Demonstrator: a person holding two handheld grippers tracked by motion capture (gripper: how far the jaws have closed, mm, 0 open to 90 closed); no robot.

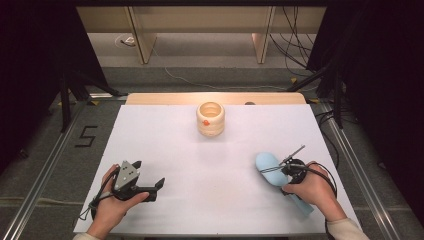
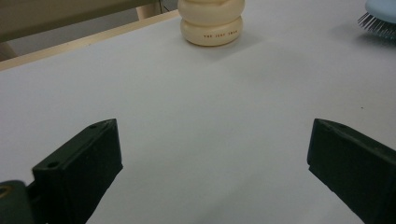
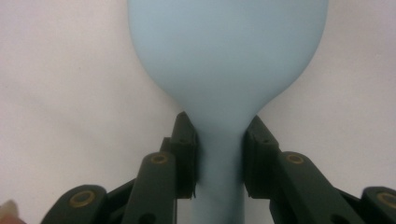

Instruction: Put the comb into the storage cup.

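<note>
High view, blue hairbrush [image 1: 268,167] lying near right on the white table [image 1: 210,165], right gripper [image 1: 291,170] with jaws clamped on its neck, left gripper [image 1: 150,182] rested near left, jaws wide apart, cream jar [image 1: 210,119] far centre.

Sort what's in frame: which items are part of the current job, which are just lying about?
In play:
- pale blue plastic hairbrush, its neck clamped in the right claw
- cream ringed holder pot, open-topped, standing at the table's far edge; probably its destination

Lying about:
- loose cables on the floor beyond the white table
- left claw, open, empty
</note>
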